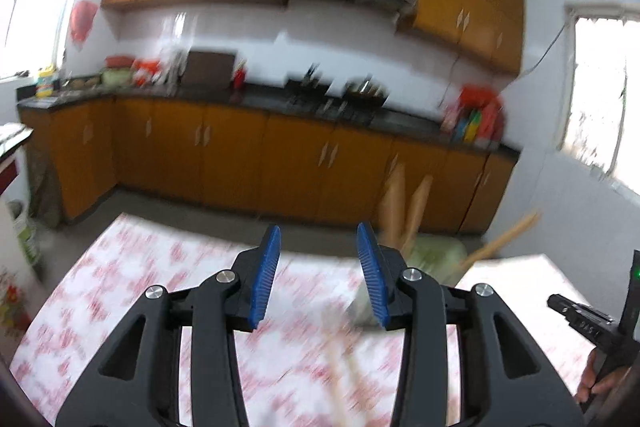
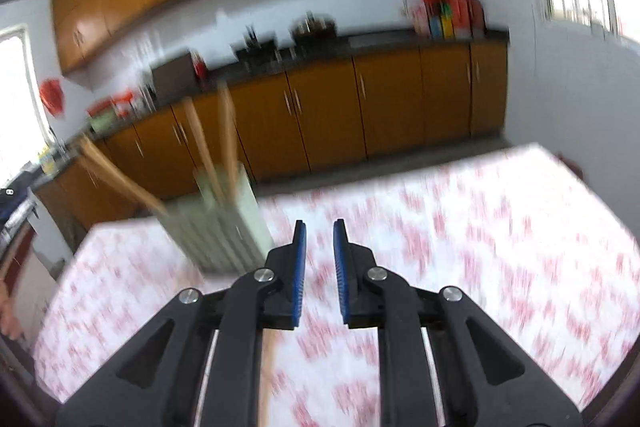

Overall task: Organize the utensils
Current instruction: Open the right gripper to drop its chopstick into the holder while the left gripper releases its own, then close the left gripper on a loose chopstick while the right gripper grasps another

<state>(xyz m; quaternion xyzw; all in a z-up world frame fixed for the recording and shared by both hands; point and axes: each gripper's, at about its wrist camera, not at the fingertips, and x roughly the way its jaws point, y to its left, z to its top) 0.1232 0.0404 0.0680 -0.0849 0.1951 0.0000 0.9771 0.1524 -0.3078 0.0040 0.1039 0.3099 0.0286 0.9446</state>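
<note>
Both views are motion-blurred. A pale green utensil holder [image 2: 224, 231] stands on the table with wooden utensil handles [image 2: 204, 147] sticking out of it; it also shows in the left wrist view [image 1: 436, 253], behind my right finger. My left gripper [image 1: 320, 247] is open and empty above the table. A blurred wooden utensil [image 1: 340, 375] lies on the cloth below it. My right gripper [image 2: 320, 239] is narrowly open with nothing between the pads, just right of the holder. A wooden handle [image 2: 266, 367] lies on the cloth under it.
The table carries a white cloth with red flowers [image 2: 480, 235]. Orange kitchen cabinets [image 1: 240, 155] and a dark counter with cookware run along the far wall. The right gripper's body and a hand [image 1: 600, 339] show at the left view's right edge.
</note>
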